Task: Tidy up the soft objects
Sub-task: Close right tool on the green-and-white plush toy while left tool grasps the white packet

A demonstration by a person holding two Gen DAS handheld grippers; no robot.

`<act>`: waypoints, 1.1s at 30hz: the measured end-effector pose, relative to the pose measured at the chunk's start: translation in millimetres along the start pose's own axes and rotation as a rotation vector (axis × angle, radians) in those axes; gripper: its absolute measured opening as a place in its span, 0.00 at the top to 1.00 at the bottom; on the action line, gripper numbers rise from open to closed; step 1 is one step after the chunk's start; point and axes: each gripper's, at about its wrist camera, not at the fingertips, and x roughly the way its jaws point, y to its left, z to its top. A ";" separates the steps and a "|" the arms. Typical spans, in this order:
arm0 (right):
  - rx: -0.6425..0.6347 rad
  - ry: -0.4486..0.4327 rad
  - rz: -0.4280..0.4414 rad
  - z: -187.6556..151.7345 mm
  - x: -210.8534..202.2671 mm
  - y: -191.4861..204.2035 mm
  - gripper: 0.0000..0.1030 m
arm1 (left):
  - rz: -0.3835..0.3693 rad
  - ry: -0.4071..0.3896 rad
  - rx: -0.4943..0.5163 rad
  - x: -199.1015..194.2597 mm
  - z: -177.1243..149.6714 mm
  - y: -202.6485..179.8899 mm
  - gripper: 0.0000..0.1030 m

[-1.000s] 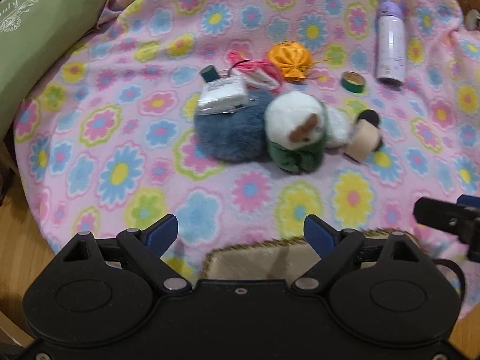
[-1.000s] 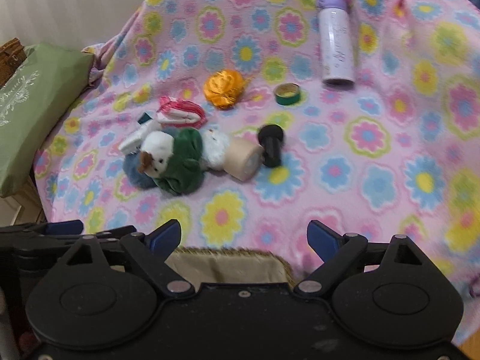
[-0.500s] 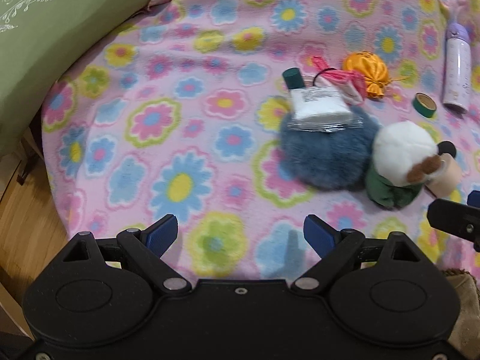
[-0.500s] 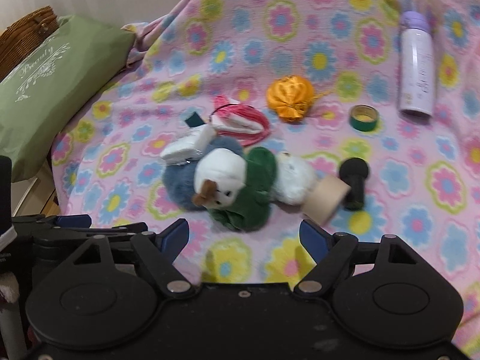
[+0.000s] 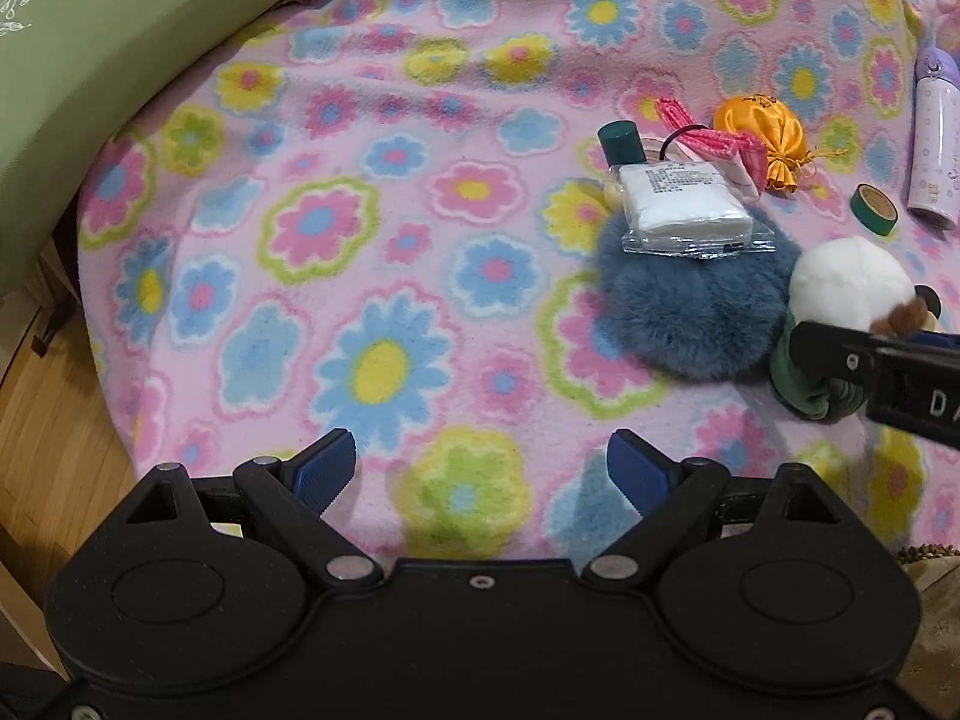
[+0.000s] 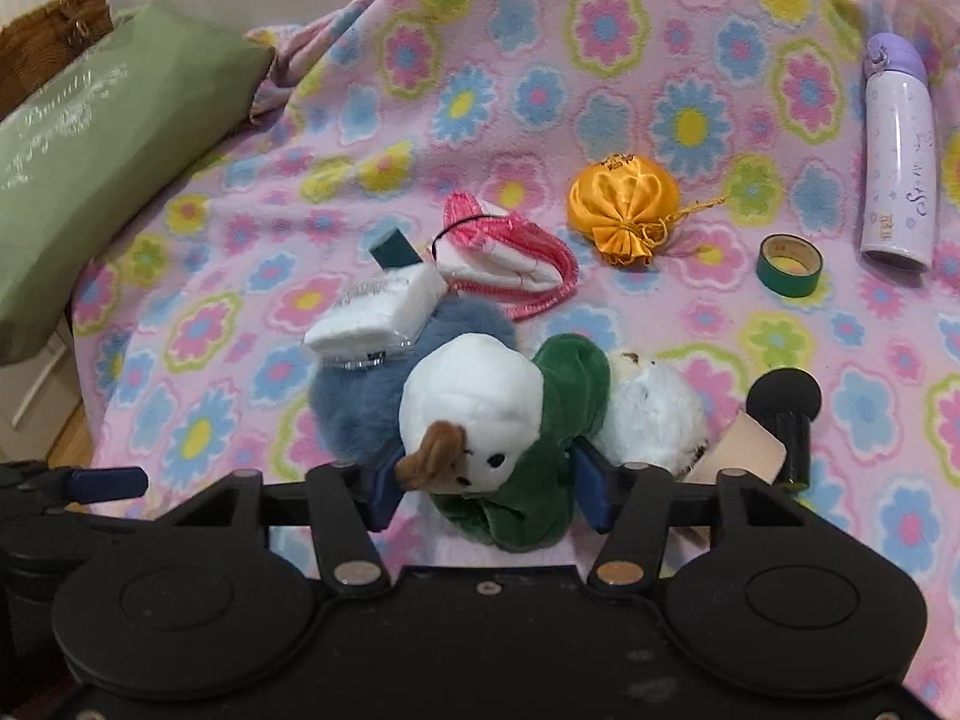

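Note:
A white-headed plush toy in green clothes lies on the flowered blanket, against a blue fluffy ball. My right gripper is open with its jaws on either side of the plush toy's body; whether the pads touch it I cannot tell. In the left wrist view the plush toy and blue ball sit at the right, with the right gripper's finger across the toy. My left gripper is open and empty over bare blanket, left of the pile.
A white packet rests on the blue ball. Nearby lie a pink-edged cloth, an orange satin pouch, a green tape roll, a lilac bottle, a black cylinder and a green pillow at the left.
My right gripper has moved forward and down until its jaws straddle the plush toy. My left gripper has swung left, away from the pile.

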 end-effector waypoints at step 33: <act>0.189 -0.193 -0.075 2.5 -66.8 -84.2 0.50 | -0.202 0.018 0.032 45.4 89.9 -72.3 0.39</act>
